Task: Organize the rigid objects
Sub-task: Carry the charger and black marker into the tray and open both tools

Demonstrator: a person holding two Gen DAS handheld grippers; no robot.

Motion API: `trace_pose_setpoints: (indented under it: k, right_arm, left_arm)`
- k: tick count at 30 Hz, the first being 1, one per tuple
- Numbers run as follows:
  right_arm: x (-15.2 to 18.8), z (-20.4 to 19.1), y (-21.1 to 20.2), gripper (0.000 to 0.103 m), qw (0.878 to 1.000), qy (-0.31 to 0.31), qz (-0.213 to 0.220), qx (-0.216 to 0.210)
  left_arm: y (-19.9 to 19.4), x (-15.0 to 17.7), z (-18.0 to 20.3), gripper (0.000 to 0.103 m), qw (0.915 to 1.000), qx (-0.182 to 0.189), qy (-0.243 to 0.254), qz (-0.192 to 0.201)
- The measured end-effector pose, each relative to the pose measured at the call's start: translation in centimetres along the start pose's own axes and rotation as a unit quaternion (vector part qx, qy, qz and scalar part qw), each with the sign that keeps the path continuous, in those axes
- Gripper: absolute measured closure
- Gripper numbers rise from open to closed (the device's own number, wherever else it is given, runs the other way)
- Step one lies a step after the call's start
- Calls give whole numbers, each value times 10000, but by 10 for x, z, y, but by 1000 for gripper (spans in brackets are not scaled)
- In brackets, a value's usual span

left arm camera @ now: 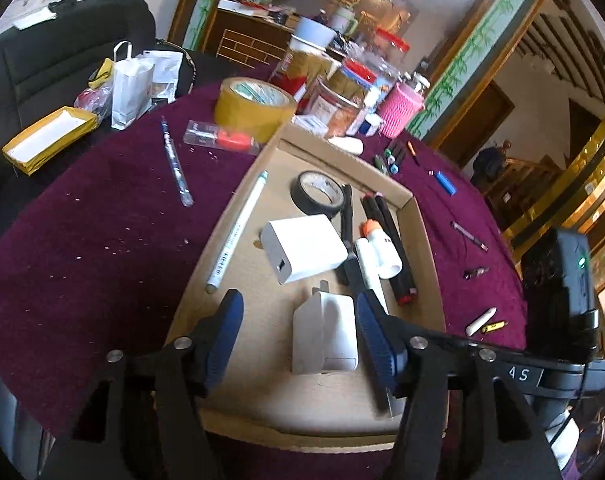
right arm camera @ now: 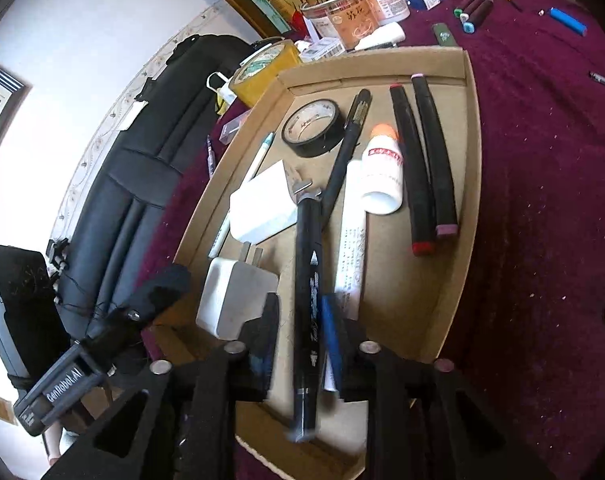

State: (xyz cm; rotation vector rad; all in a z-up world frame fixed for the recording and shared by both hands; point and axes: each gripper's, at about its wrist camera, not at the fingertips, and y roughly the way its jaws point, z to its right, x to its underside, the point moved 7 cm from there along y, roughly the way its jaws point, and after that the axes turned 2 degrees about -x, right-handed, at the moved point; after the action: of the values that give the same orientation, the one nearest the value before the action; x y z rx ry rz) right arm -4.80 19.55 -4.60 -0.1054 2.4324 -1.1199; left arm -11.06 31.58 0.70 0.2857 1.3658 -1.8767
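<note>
A cardboard tray (left arm camera: 262, 396) (right arm camera: 468, 184) on the purple tablecloth holds two white chargers, black tape (left arm camera: 317, 192) (right arm camera: 313, 128), a glue bottle (right arm camera: 384, 168), several markers and a white pen (left arm camera: 238, 232). My left gripper (left arm camera: 298, 330) is open over the tray, its fingers on either side of a white plug charger (left arm camera: 326, 336) (right arm camera: 234, 296) without touching it. My right gripper (right arm camera: 300, 334) holds a black marker (right arm camera: 308, 312) between its fingers, low over the tray's near end.
Outside the tray lie a yellow tape roll (left arm camera: 254, 106), a clear pen (left arm camera: 176, 160), a boxed red tool (left arm camera: 222, 138), several markers (left arm camera: 392, 156), a blue lighter (left arm camera: 446, 182) and small bits at right. Jars and boxes (left arm camera: 342, 80) crowd the far edge. A black chair (right arm camera: 142, 184) stands at left.
</note>
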Motion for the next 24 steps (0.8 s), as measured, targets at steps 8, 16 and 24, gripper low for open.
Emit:
trace_pose_setpoints:
  k: [8, 16, 24]
  right_arm:
    - [-9, -15, -16, 66, 9993, -206, 240, -182]
    - [-29, -32, 30, 56, 9980, 75, -407, -487]
    - [-84, -28, 63, 53, 9998, 128, 28, -149]
  left_arm:
    - [-25, -5, -16, 40, 9991, 42, -226, 351]
    - [-36, -6, -35, 38, 9979, 46, -391, 516]
    - [-36, -4, -40, 36, 9975, 145, -492, 476]
